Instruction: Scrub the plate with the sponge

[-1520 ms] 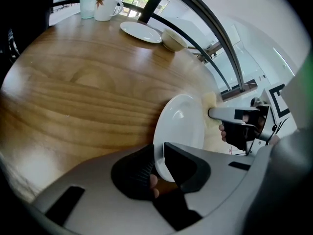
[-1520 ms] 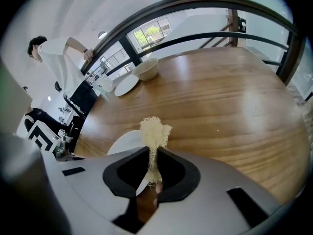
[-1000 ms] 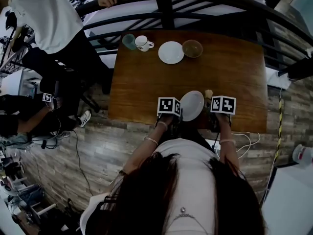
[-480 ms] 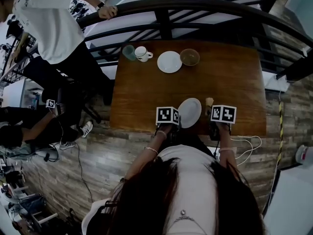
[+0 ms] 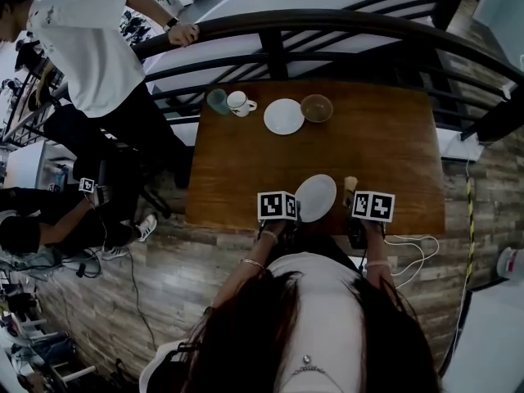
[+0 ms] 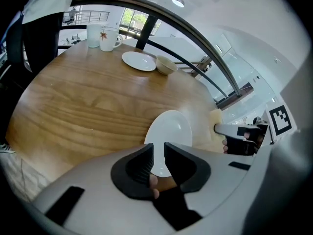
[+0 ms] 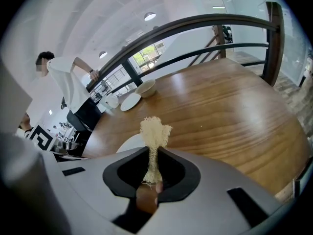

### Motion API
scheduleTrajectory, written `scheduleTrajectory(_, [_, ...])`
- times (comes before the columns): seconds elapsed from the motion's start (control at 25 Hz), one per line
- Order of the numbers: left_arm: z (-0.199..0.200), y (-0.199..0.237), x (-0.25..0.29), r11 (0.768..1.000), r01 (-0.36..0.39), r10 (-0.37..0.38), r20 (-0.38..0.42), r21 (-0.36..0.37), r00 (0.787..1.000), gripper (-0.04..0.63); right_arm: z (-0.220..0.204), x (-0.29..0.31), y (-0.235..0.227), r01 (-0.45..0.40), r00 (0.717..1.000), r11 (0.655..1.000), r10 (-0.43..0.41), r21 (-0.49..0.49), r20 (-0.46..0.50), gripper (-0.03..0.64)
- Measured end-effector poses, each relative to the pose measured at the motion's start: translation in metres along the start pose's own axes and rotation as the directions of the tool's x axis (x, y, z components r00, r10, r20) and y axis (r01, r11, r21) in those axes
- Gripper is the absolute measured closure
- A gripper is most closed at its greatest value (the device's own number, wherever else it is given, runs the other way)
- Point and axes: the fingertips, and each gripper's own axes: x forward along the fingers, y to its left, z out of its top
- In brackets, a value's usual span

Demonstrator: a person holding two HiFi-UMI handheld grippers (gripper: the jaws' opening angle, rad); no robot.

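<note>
Plate (image 5: 316, 197), plain white and round; sponge (image 7: 155, 131), pale, fibrous.

Far end of my worktop (image 5: 385, 154) — mug (image 5: 239, 102), green cup (image 5: 217, 101), second plate (image 5: 283, 116), bowl (image 5: 316, 107) — and a bystander (image 5: 90, 47) gripping the railing (image 5: 327, 19).

Near edge: white plate (image 5: 316, 197), cream fibrous sponge (image 7: 155, 131). The desk (image 5: 385, 137) is brown with wood grain. Far edge: white far plate (image 5: 283, 116), tan bowl (image 5: 316, 107), white mug (image 5: 239, 102), teal cup (image 5: 217, 100).
</note>
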Motion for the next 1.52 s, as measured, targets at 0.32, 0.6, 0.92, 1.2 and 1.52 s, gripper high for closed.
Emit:
scheduleTrajectory(0.32, [0.003, -0.004, -0.011, 1.0, 0.017, -0.016, 0.036, -0.012, 0.999, 0.525, 0.002, -0.012, 0.007, -0.018, 0.999, 1.0, 0.018, 0.007, 0.034, 0.549])
scheduleTrajectory(0.6, [0.007, -0.004, -0.019, 1.0, 0.014, -0.013, 0.083, -0.012, 0.996, 0.525, -0.003, -0.016, 0.011, -0.005, 0.999, 1.0, 0.006, -0.026, 0.039, 0.549])
scheduleTrajectory(0.92, [0.013, -0.015, -0.032, 0.999, -0.009, 0.001, 0.156, 0.048, 0.988, 0.525, -0.006, -0.026, 0.015, 0.003, 0.998, 0.996, 0.003, -0.091, 0.064, 0.549])
scheduleTrajectory(1.2, [0.024, -0.017, -0.04, 0.997, -0.006, -0.009, 0.203, 0.072, 0.979, 0.525, -0.007, -0.027, 0.019, 0.012, 0.998, 0.993, -0.005, -0.12, 0.06, 0.549])
scheduleTrajectory(1.52, [0.033, -0.019, -0.042, 0.996, -0.022, 0.001, 0.233, 0.088, 0.973, 0.548, -0.002, -0.029, 0.017, 0.017, 0.998, 0.992, -0.009, -0.122, 0.067, 0.549])
